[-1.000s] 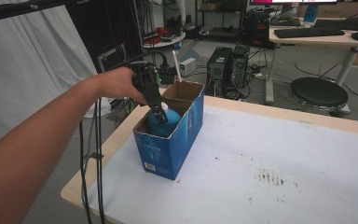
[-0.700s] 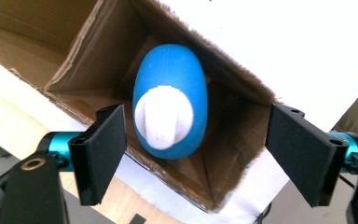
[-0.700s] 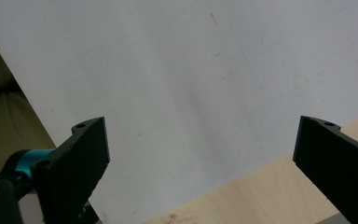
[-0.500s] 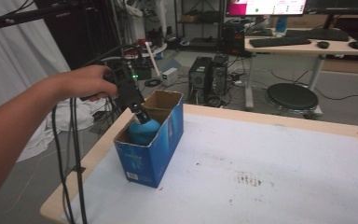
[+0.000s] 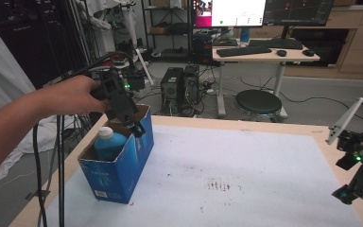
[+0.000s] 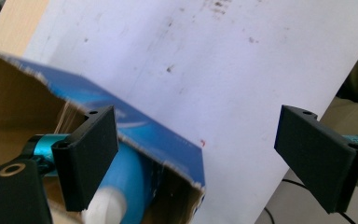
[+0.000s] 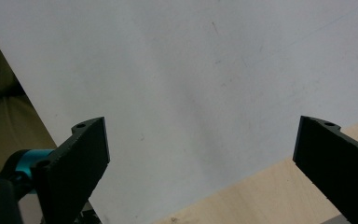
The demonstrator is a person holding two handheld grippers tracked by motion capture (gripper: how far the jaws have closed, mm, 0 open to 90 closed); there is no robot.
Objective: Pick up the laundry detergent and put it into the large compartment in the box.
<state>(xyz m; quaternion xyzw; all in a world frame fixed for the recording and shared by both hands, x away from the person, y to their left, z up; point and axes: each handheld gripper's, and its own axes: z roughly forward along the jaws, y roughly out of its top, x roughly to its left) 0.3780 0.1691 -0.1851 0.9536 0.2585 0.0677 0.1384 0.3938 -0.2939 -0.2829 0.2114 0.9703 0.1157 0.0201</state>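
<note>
Blue box [image 5: 118, 163] holding bottle [image 5: 108, 143] — left gripper [image 5: 137, 128] above its rim, jaws spread; right gripper [image 5: 347, 193] released — over white sheet [image 5: 236, 179].

A blue bottle [image 5: 108, 143] with a white cap stands upright inside the open blue cardboard box [image 5: 123, 168].

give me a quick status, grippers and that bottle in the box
Left gripper open, over the blue box rim. Right gripper open, empty, at the table's right edge. Blue bottle upright inside the box, released. Nothing in the way.
</note>
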